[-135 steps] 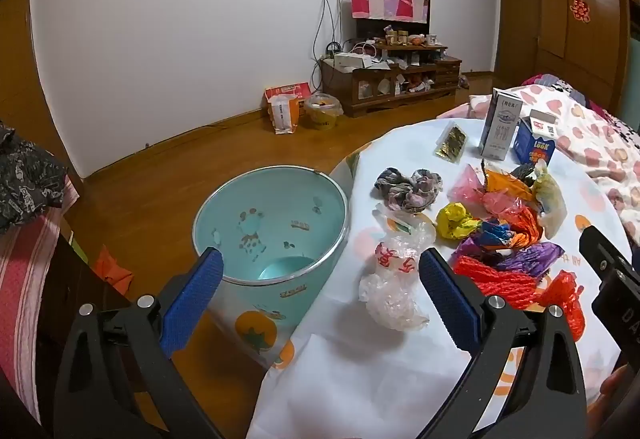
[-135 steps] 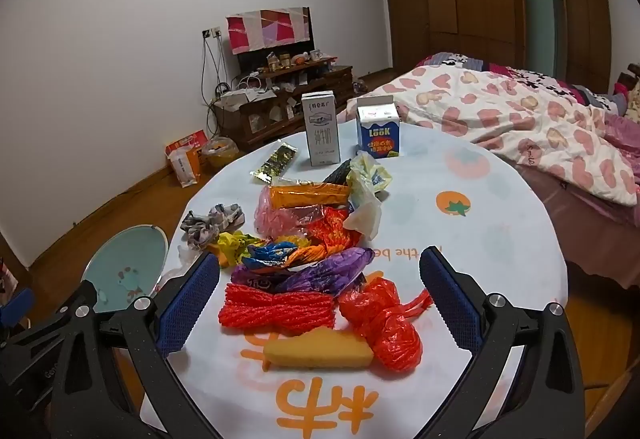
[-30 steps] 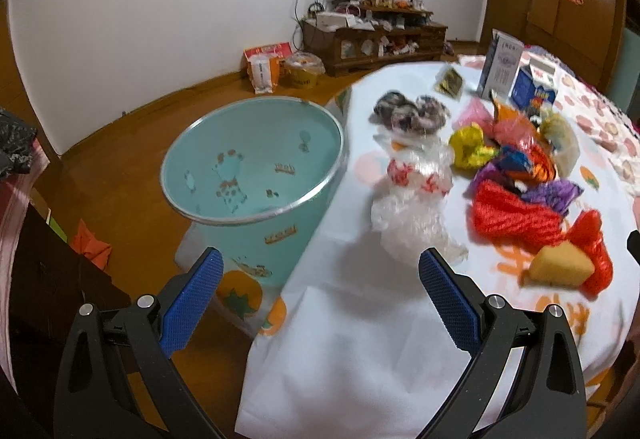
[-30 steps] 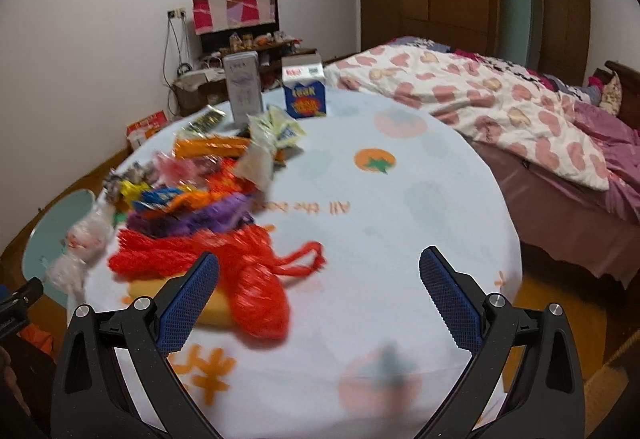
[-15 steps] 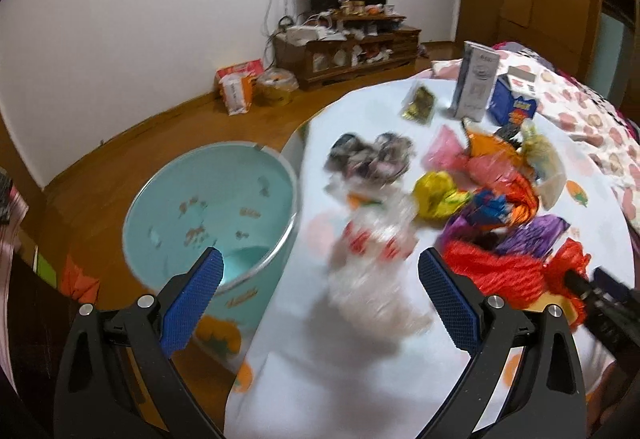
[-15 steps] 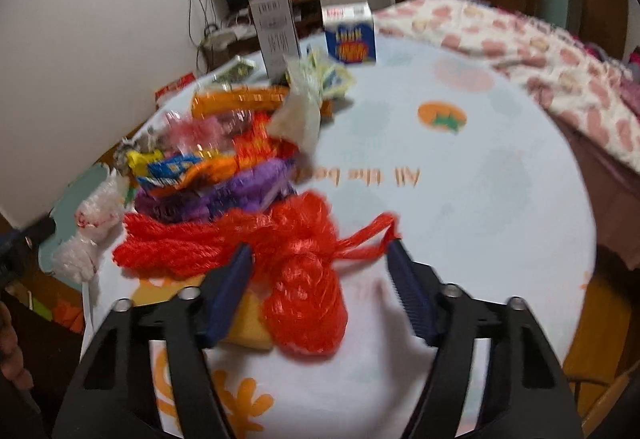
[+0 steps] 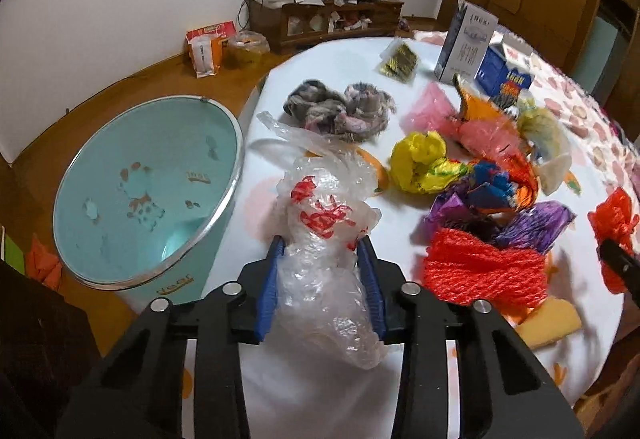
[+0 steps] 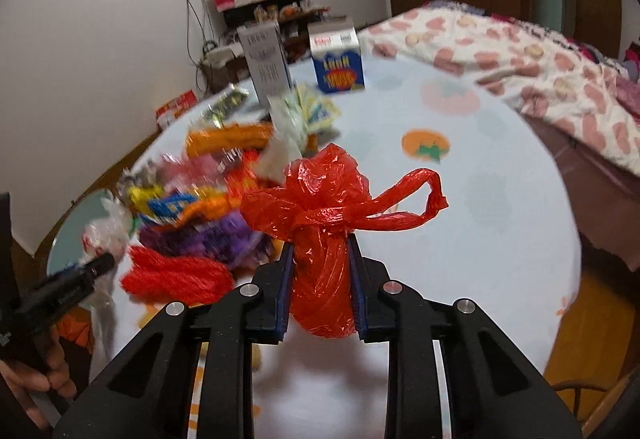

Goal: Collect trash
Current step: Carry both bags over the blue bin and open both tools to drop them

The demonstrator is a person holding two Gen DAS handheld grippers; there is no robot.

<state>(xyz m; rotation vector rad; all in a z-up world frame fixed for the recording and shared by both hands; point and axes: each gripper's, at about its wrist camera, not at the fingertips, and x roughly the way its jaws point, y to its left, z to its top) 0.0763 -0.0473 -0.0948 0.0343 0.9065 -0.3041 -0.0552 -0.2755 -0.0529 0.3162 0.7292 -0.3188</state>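
Note:
My left gripper (image 7: 320, 251) is shut on a clear plastic bag with red print (image 7: 324, 239) at the table's near left edge. A light blue trash bin (image 7: 140, 195) stands on the floor just left of the table. My right gripper (image 8: 318, 251) is shut on a knotted red plastic bag (image 8: 324, 223) and holds it above the white tablecloth (image 8: 480, 199). The red bag also shows at the right edge of the left wrist view (image 7: 612, 223). A heap of coloured wrappers and bags (image 7: 472, 175) lies mid-table.
A red net bundle (image 7: 484, 271) and a yellow sponge (image 7: 548, 327) lie near the front. A grey-pink cloth wad (image 7: 340, 111), a tall grey carton (image 7: 464, 43) and a blue carton (image 7: 504, 79) stand farther back. A bed (image 8: 540, 59) lies to the right.
Both grippers were open; now the left has closed on the clear bag and the right has closed on the red bag and lifted it off the table.

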